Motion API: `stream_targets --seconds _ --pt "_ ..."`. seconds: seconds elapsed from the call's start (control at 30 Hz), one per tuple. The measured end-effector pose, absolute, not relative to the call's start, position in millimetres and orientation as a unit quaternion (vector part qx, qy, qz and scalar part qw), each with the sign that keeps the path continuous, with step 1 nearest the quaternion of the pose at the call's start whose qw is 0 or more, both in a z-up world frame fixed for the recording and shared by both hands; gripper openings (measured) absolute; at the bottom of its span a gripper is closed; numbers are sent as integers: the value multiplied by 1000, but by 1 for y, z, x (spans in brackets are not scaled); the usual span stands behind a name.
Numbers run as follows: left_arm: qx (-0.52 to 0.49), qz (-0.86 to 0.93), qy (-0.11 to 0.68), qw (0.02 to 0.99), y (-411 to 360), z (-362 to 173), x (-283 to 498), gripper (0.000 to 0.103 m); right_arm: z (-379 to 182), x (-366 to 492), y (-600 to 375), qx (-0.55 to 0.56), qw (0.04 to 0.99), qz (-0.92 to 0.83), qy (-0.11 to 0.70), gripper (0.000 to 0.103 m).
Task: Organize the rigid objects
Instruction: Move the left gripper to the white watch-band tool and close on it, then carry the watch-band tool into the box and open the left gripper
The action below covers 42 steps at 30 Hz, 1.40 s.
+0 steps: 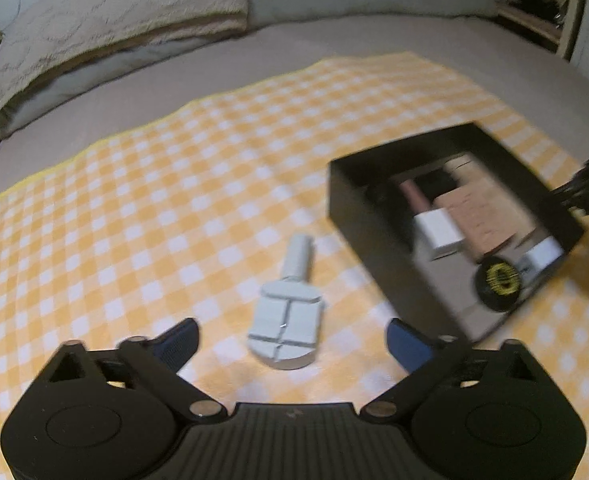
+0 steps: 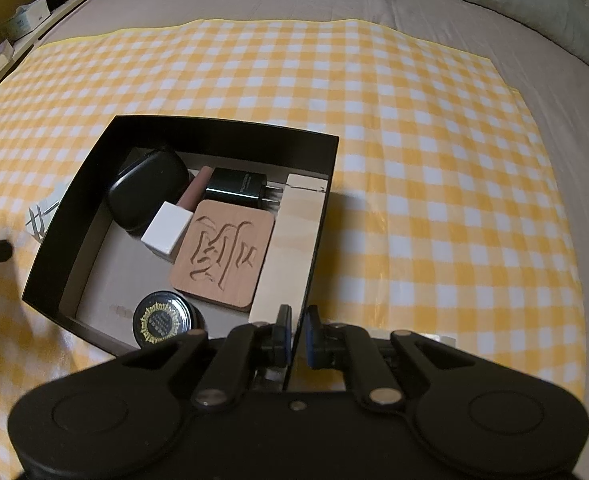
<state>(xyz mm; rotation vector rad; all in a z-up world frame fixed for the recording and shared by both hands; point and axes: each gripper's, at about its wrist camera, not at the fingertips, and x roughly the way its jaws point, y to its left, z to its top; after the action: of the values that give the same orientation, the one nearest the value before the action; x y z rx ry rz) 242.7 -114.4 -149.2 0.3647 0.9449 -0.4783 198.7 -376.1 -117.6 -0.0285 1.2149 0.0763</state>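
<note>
My pale grey watch-link tool [image 1: 287, 307] lies flat on the checked cloth, handle pointing away, just left of my black box [image 2: 230, 130]. Inside it lie a carved wooden coaster [image 2: 223, 254], a black case [image 2: 147, 192] and a round tin [image 2: 162, 320]

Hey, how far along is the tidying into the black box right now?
Mostly done: the black box already holds the carved wooden tile, charger, black case and round tin. In hand: the right gripper is clamped on the box's wall. Left: the grey tool lies on the checked cloth, between the open left gripper's jaws, not yet grasped.
</note>
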Motion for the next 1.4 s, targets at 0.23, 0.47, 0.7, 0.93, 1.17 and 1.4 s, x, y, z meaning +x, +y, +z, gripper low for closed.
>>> stream_targets --seconds 0.23,0.47,0.7,0.93,1.17,1.4 --pt "198 -235 464 831 -120 -181 264 77 -117 200 -376 -11 820 37 571 7" --pt "234 -230 460 825 -137 -202 277 67 -118 201 -377 -8 819 38 572 7" --pt "198 -218 474 830 -130 -199 285 49 -118 202 -377 -9 819 37 572 7" --pt "160 -210 438 860 -116 -162 278 49 -118 202 -377 -9 819 37 572 7" --pt "117 -245 379 884 -120 -113 257 49 -120 202 -377 -10 819 37 573 7" --pt "121 -325 358 867 -160 -95 231 49 -119 202 -377 -10 819 37 573 7"
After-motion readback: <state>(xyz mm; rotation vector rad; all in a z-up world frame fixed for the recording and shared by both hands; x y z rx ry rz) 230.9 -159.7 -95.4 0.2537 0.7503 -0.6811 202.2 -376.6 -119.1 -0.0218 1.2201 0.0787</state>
